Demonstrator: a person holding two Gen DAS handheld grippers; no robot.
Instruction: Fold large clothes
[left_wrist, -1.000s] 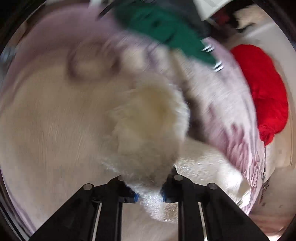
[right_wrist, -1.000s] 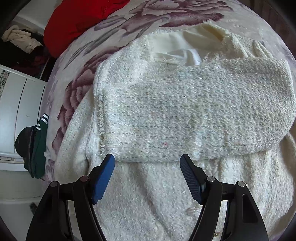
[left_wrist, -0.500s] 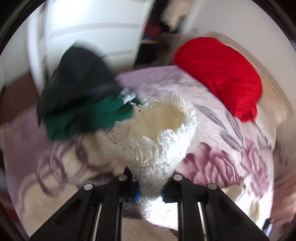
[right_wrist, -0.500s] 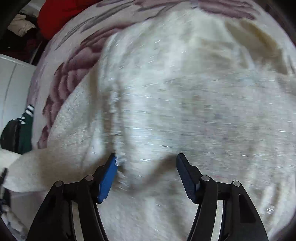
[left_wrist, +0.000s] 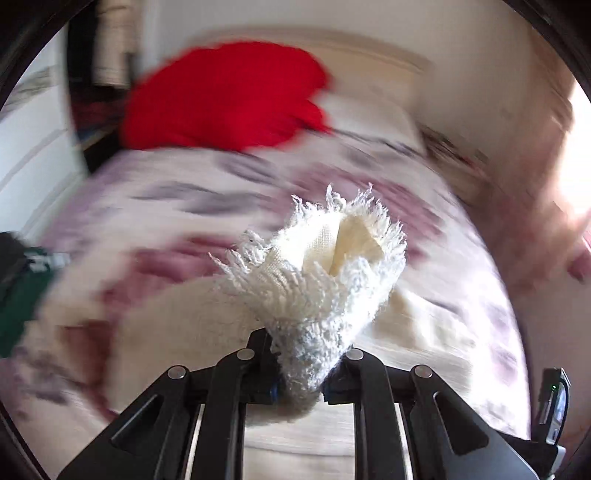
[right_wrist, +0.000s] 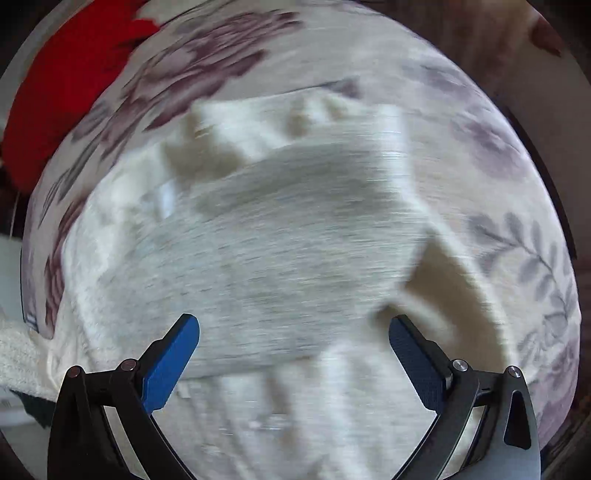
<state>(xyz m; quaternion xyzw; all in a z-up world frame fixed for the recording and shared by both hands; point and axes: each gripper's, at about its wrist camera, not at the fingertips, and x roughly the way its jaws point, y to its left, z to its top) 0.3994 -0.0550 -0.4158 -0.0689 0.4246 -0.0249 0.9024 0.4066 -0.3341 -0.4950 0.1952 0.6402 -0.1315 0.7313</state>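
Hard to see: both views are blurry; the bed (left_wrist: 436, 240) edges smear.
Sweater: white, fuzzy sweater (right_wrist: 280, 240) lies spread on the bed, its fringed cuff lifted.
Left gripper (left_wrist: 301, 384): fingers pinch the cuff.
Right gripper (right_wrist: 293, 354): fingers have just been spreading wide, holding nothing.
Far left: red cloth (left_wrist: 225, 96).

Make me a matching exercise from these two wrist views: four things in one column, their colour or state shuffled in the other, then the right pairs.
Things
1. left gripper
2. right gripper
3. heap at the head of the bed
4. bedspread

States
A. printed with purple flowers
B. red
C. shut on the fringed cuff of the cream jacket
D. fingers spread wide over the jacket, holding nothing

Pairs: 1-C, 2-D, 3-B, 4-A
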